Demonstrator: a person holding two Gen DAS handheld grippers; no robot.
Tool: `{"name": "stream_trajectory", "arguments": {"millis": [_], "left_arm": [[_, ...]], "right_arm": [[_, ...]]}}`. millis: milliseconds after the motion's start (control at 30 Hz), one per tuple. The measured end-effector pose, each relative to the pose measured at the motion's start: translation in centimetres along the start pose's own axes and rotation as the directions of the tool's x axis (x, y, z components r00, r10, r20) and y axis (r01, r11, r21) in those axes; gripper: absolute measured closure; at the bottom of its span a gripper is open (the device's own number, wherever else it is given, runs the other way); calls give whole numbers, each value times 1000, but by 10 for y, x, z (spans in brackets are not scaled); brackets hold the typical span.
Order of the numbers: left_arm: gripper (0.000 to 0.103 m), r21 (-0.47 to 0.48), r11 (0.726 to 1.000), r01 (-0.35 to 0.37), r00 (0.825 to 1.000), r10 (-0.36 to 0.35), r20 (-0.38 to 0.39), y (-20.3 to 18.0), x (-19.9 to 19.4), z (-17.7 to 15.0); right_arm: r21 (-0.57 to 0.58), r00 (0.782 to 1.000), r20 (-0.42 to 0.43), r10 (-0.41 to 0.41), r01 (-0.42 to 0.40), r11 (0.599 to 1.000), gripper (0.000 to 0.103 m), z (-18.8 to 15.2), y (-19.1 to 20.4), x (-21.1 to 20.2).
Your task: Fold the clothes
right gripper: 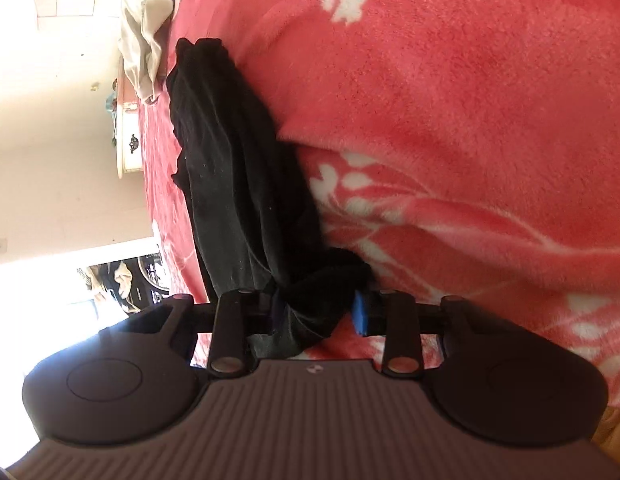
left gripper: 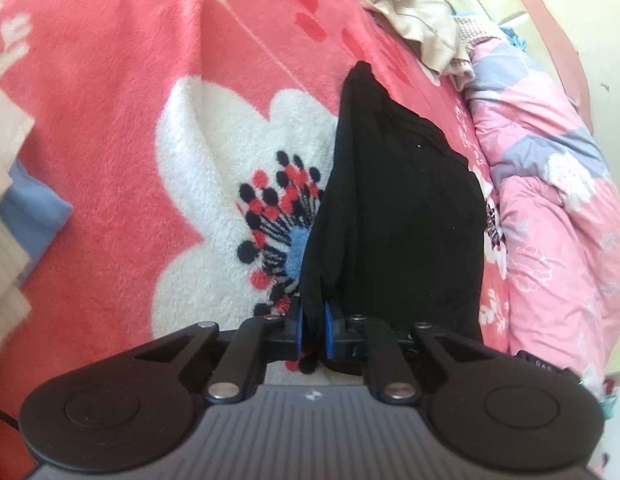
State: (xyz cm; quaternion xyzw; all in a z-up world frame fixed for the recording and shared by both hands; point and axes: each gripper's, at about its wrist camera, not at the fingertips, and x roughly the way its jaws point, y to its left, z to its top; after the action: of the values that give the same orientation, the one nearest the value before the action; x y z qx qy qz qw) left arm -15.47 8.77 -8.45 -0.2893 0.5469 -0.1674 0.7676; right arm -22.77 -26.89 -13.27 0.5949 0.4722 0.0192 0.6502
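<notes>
**Desk:** What does the left wrist view show?

**Photographer:** A black garment (left gripper: 394,208) lies stretched up the middle of the frame across a red flowered blanket (left gripper: 109,100) on a bed. At lower centre, the left gripper (left gripper: 313,330) has its blue pads closed tight on a thin bunch of the black cloth at the near end.

**Desk:** And the right one?

**Photographer:** In the right wrist view the picture is turned on its side, with the same black garment (right gripper: 229,168) running from upper left down to lower centre. The right gripper (right gripper: 320,314) holds a thicker, gathered wad of it. The jaws stand partly apart, and the bunch fills the gap between them. I read that as a grip on the garment.

**Desk:** So both ends are in hand. What would make the fold go well?

**Photographer:** In my judgement, the cloth should be kept taut between the two grippers, so that the long edge stays straight. The right grip looks bulky. A slow, even lift would keep that wad from slipping out.

**Desk:** Anything that could get in the way?

**Photographer:** A beige crumpled garment (left gripper: 414,12) sits at the upper right of the left view, near the far tip of the black one. A pink quilt (left gripper: 550,184) runs down the right edge. The fold is best laid on the open blanket to the left, well apart from both.
</notes>
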Motion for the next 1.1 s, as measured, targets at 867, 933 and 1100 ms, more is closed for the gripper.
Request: {"name": "stream_trajectory", "arguments": {"millis": [867, 933, 1100], "left_arm": [[93, 99, 995, 19, 999, -14, -50, 13, -7, -36], [92, 121, 992, 18, 998, -11, -59, 13, -6, -34], [89, 103, 994, 21, 998, -14, -65, 16, -6, -36]], "right_arm": [[-334, 989, -13, -145, 132, 933, 83, 22, 8, -69], [-382, 991, 25, -131, 131, 915, 79, 23, 14, -79], [-406, 993, 12, -121, 116, 907, 77, 31, 18, -73]]}}
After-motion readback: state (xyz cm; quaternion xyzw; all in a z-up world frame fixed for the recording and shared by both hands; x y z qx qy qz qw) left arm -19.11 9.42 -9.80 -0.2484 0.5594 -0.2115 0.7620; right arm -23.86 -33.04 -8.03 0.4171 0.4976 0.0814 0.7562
